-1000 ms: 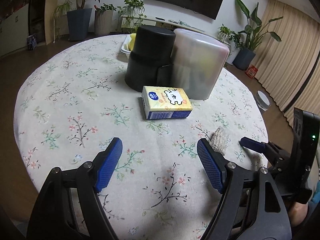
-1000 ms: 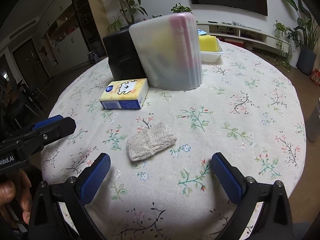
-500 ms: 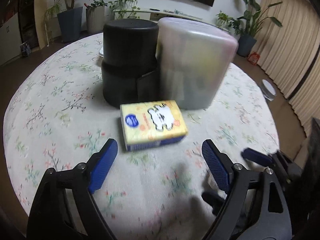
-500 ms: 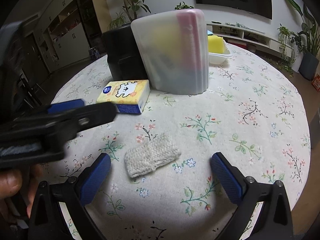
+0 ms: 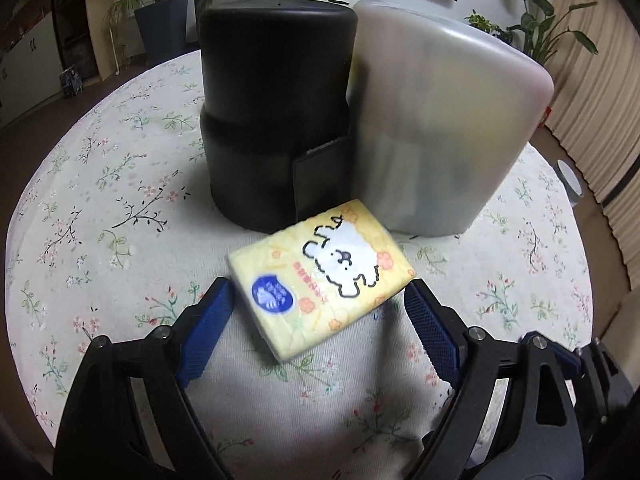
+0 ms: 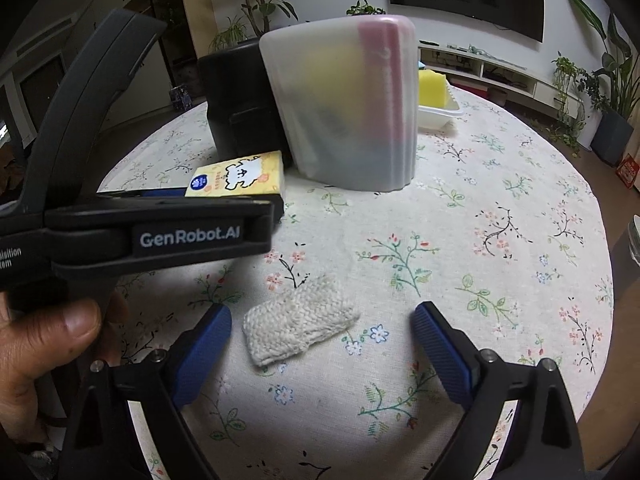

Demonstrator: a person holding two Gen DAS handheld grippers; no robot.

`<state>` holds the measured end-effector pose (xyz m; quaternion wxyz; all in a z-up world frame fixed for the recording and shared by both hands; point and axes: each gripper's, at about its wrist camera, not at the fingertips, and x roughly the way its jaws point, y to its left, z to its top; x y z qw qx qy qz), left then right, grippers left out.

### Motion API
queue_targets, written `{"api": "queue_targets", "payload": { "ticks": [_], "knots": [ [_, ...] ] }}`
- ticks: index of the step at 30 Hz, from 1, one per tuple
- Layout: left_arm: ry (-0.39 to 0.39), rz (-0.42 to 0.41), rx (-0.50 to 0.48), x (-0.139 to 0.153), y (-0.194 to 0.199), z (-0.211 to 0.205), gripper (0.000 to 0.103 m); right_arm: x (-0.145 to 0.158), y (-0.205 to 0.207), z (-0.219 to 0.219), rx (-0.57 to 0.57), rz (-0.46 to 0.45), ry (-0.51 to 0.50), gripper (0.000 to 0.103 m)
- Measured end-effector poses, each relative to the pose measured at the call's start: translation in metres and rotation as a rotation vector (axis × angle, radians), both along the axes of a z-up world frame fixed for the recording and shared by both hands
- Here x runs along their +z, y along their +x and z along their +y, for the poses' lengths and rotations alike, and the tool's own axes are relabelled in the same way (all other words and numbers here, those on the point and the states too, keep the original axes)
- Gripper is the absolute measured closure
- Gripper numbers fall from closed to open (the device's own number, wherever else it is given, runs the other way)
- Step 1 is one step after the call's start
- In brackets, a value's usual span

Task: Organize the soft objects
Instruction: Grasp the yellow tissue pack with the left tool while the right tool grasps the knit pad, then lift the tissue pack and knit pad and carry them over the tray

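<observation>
1. Two grippers work over a round table (image 5: 120,184) with a floral cloth; at the far left of the right wrist view, a hand (image 6: 44,344) holds the left gripper's handle.
2. Left gripper (image 5: 316,320): its blue fingers are spread wide, one on each side of the near end of a yellow tissue pack (image 5: 320,276); neither finger clearly touches it. The pack lies flat and slightly skewed on the table.
3. Behind the pack stands a black cylindrical container (image 5: 276,112), and just to its right a frosted plastic container (image 5: 444,128); the two stand side by side, touching or nearly so.
4. Right gripper (image 6: 322,354): wide open too, holding nothing. A cream knitted cloth (image 6: 300,324) lies flat on the table between its fingers, nearer the left one.
5. Farther right, behind the frosted container, a yellow sponge (image 6: 432,88) sits in a white tray (image 6: 440,116).
</observation>
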<state>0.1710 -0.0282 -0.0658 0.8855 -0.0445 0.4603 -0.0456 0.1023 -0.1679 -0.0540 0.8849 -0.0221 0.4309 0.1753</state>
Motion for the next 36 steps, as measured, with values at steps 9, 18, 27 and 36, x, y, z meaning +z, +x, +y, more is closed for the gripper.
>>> {"api": "queue_targets", "payload": {
  "ticks": [9, 18, 27, 36],
  "knots": [
    [0.033, -0.006, -0.024, -0.002, 0.008, 0.0, 0.009, -0.002, -0.001, 0.006, 0.011, -0.013, -0.031, 0.011],
    [-0.008, -0.036, -0.068, 0.002, 0.004, 0.002, 0.018, -0.001, -0.003, 0.013, 0.059, -0.052, -0.076, 0.044],
    [-0.059, -0.061, -0.076, 0.007, -0.007, 0.014, 0.023, 0.0, -0.006, 0.015, 0.072, -0.069, -0.08, 0.047],
    [-0.053, -0.075, -0.063, 0.013, -0.023, 0.02, 0.027, 0.001, -0.009, 0.013, 0.071, -0.071, -0.071, 0.048]
  ]
}}
